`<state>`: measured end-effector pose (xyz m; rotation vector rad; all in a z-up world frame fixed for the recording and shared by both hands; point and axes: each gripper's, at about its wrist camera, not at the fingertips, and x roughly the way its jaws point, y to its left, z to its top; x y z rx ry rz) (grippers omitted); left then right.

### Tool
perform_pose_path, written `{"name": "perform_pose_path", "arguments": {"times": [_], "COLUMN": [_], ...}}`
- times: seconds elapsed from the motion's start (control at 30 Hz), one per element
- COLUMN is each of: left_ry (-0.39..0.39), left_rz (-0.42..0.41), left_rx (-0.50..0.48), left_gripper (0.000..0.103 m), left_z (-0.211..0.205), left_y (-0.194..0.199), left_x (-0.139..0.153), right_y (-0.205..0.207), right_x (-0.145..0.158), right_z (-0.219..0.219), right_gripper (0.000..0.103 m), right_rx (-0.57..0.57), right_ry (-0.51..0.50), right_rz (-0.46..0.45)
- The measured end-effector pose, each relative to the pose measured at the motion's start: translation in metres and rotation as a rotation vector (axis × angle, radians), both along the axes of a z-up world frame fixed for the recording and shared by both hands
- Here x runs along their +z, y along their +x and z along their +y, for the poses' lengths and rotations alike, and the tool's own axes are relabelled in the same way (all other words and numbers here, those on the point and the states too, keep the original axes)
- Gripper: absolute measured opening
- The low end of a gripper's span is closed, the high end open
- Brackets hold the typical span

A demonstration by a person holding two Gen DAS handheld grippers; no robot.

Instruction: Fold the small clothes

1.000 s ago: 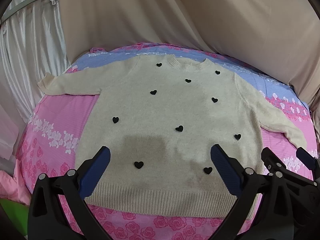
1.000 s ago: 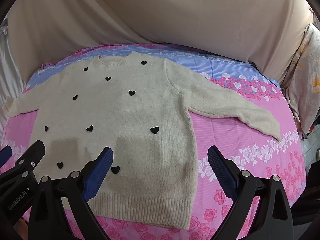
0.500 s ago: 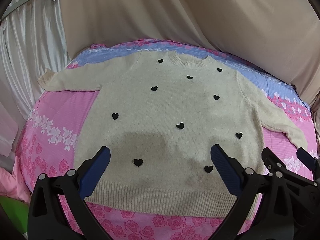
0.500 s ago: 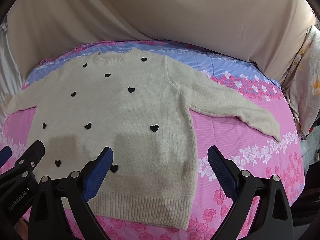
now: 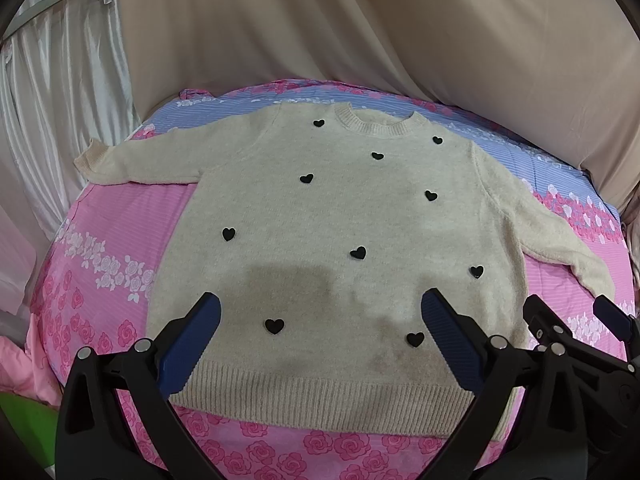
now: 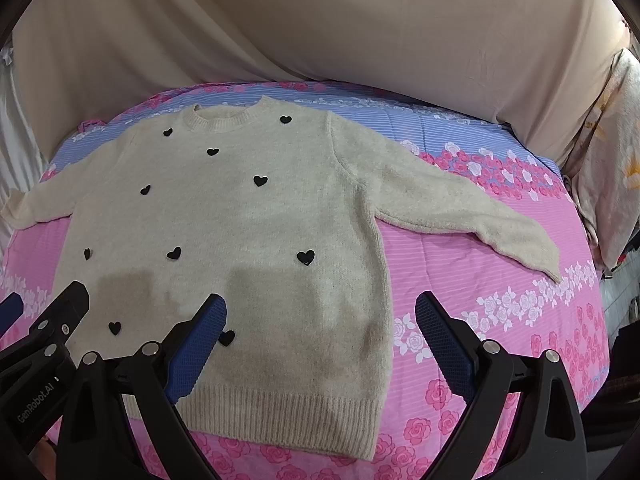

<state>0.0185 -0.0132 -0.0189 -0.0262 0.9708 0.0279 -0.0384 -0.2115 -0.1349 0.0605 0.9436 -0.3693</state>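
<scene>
A cream knit sweater [image 5: 344,216] with small black hearts lies flat and face up on the bed, both sleeves spread out, ribbed hem nearest me. It also shows in the right wrist view [image 6: 240,224]. My left gripper [image 5: 320,316] is open and empty, hovering above the lower part of the sweater near the hem. My right gripper [image 6: 320,320] is open and empty, above the sweater's lower right corner. Each gripper shows at the edge of the other's view.
The bed has a pink and blue floral sheet [image 5: 108,264]. Beige cloth [image 5: 400,32] hangs behind it and a pale curtain [image 5: 52,92] hangs at the left. A patterned cloth [image 6: 612,168] hangs at the right. A pink and green thing [image 5: 16,392] lies by the left edge.
Both grippers have drawn slightly back and up, so the sweater sits a little higher in both views. The sweater has not moved and both grippers stay open.
</scene>
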Motion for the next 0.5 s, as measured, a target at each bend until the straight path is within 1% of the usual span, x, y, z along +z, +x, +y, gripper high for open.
{"name": "perform_pose_path", "arguments": {"times": [0.5], "left_ry": [0.000], "left_rz": [0.000], "left_rx": [0.000], "left_gripper": [0.098], "left_z": [-0.0004], "left_y": [0.0001], "left_x": [0.0001], "right_y": [0.0011], "right_x": [0.0011], "right_z": [0.0003], "right_gripper": [0.094], "right_rx": [0.000], "right_ry": [0.000], "right_rz": [0.003]}}
